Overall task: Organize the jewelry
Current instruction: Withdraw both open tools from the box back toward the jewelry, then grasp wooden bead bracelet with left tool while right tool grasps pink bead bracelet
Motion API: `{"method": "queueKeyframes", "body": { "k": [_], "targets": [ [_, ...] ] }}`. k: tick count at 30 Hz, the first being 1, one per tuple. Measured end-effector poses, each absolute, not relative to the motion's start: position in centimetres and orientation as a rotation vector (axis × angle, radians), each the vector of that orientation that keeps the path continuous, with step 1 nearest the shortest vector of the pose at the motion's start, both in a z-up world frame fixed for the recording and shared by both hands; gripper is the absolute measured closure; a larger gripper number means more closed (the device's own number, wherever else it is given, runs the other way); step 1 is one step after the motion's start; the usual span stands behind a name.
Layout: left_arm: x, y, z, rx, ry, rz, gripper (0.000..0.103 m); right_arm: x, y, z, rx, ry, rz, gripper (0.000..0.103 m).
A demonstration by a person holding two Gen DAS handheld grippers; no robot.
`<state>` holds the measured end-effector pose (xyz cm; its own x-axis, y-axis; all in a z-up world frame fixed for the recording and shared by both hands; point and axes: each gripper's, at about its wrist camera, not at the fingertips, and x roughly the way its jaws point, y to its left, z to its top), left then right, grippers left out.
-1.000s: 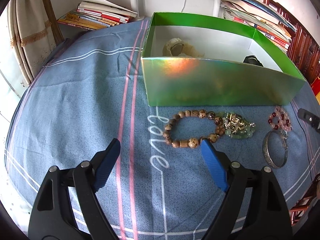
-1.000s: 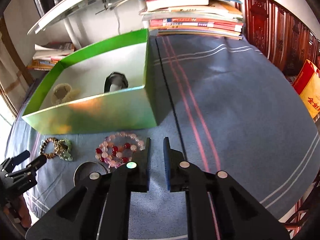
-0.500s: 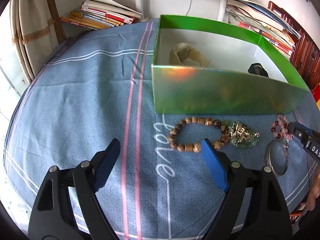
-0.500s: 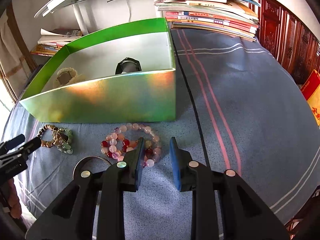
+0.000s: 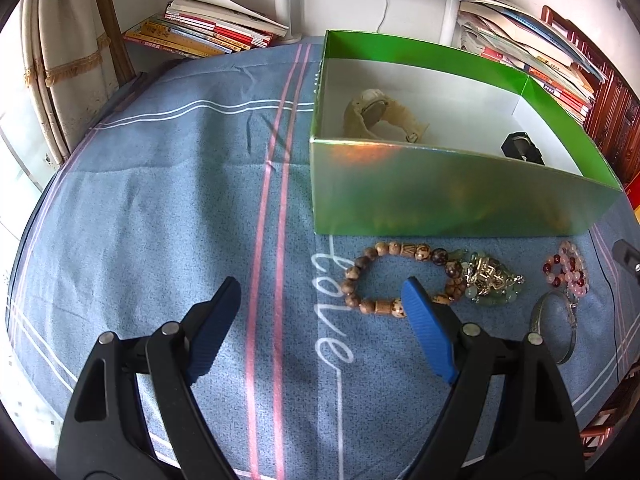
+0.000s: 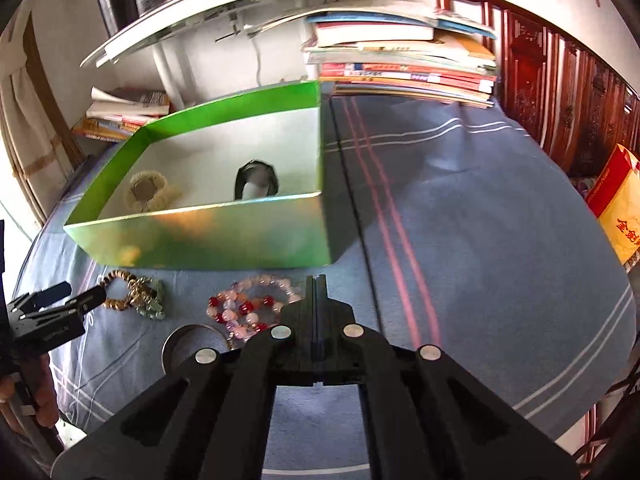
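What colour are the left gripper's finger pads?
Blue ribbed pads on black arms; clearest in the left wrist view.

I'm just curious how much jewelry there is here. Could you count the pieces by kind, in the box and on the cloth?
Watches: 2, the beige watch and the black watch, both inside the green box.
Beaded bracelets: 3, wooden, green with metal charms, pink and red.
Metal bangles: 1.
Total: 6

Shiny green box (image 5: 460,196), blue cloth (image 5: 160,208) with pink and white stripes, brown speckled beads (image 5: 394,248).
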<state>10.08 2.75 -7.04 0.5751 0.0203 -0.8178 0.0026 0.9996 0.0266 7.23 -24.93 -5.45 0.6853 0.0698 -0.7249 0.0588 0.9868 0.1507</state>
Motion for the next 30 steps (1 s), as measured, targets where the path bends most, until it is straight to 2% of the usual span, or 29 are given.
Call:
{"method": "queueKeyframes", "body": {
  "k": [10, 18, 20, 22, 24, 26, 27, 30],
  "targets": [
    [10.1, 2.2, -7.3, 0.046, 0.960, 0.006, 0.020, 9.6, -22.7, -8.4, 0.135, 0.922, 0.070, 0.095],
    [10.1, 2.6, -7.4, 0.026, 0.955, -0.011, 0.018, 9.5, -20.8, -9.0, 0.015, 0.888, 0.037, 0.086],
    [10.1, 2.6, -7.4, 0.014, 0.952, -0.041, 0.027, 9.4, -20.9, -9.0, 0.016, 0.882, 0.029, 0.086],
    [10.0, 2.5, -7.3, -0.001, 0.957, -0.093, 0.053, 9.2, -21.1, -8.9, 0.035, 0.880, 0.049, 0.094],
    [9.7, 2.0, -7.2, 0.003, 0.963, -0.138, 0.072, 9.0, -21.2, -8.9, 0.056, 0.877, 0.063, 0.095],
    [9.4, 1.4, -7.1, 0.026, 0.958, -0.139, 0.081, 8.9, -21.5, -8.9, 0.074, 0.879, 0.073, 0.095],
    [9.3, 1.1, -7.1, 0.036, 0.957, -0.135, 0.089, 8.8, -21.6, -8.9, 0.087, 0.884, 0.078, 0.095],
    [8.8, 0.9, -6.7, 0.045, 0.950, -0.119, 0.092, 8.4, -22.1, -8.4, 0.111, 0.881, 0.073, 0.095]
  ]
}}
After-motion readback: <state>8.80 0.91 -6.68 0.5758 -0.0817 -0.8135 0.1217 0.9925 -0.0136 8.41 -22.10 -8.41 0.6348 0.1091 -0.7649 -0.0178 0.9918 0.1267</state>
